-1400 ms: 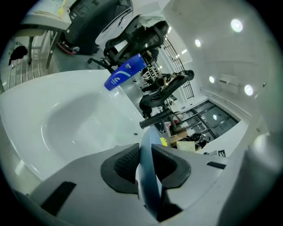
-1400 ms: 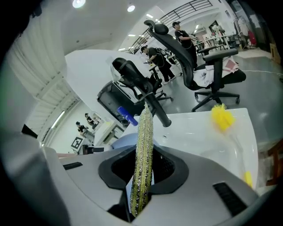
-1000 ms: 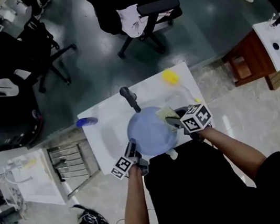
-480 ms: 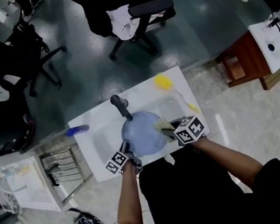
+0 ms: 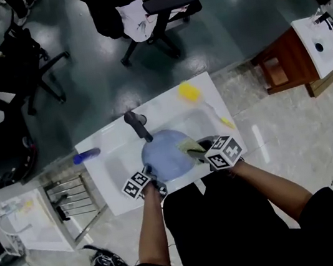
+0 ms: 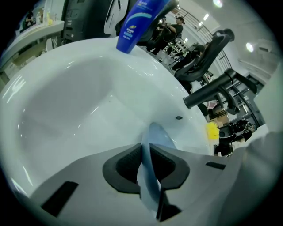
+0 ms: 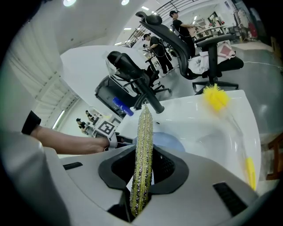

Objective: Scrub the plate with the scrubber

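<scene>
Left gripper, low in the centre of its own view, pinches the pale blue plate edge-on between its dark pads, its jaws having just been closing on the rim. The right gripper, in the lower middle of its view, is clamped on a glittery yellow-green scrubber that stands upright between the pads and juts well past them.

From the head view the two grippers meet at mid-frame. The left one grips the plate's lower left edge. The right one holds the scrubber over the plate's right side. The plate sits tilted over the basin of a white sink.

A dark faucet rises just above and left of the plate. A blue bottle lies on the sink's left rim. A yellow brush with a pale handle rests along the sink's upper right corner. Beyond it, at top centre, a black office chair stands on the dark floor. A brown wooden stool stands at the right edge of the frame.
</scene>
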The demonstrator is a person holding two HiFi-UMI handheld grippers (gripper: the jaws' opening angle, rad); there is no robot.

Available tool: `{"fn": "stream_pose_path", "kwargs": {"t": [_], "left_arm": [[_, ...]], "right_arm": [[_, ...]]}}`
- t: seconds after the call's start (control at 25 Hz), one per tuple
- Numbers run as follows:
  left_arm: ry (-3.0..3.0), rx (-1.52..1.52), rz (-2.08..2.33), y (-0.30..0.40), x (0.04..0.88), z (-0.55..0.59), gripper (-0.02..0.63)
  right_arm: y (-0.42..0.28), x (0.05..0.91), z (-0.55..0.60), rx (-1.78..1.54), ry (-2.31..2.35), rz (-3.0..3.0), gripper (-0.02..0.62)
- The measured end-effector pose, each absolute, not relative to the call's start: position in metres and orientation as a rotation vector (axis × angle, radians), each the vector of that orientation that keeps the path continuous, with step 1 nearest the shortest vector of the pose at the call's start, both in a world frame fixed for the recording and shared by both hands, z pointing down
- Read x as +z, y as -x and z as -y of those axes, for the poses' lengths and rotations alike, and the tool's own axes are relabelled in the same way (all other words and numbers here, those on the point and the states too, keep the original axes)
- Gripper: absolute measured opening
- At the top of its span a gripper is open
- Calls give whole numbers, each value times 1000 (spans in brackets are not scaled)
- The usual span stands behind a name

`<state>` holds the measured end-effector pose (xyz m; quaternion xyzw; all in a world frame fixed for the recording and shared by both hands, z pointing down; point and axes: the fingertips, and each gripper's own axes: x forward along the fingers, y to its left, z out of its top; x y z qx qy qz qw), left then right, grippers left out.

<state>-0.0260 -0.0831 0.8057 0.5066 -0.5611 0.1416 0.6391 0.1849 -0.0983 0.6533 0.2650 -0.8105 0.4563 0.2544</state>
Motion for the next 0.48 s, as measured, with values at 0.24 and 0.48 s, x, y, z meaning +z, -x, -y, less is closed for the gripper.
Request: {"fn": "stream_pose_path", "kwargs": {"t": [0.24, 0.48], "left_arm": [[-1142, 425, 1295, 32, 814, 83, 41], [-1183, 465, 1318, 36, 811, 83, 91]], "right_arm": [[-191, 654, 91, 1239, -738, 2177, 63], [-200, 649, 77, 1238, -733, 2184, 63]]}}
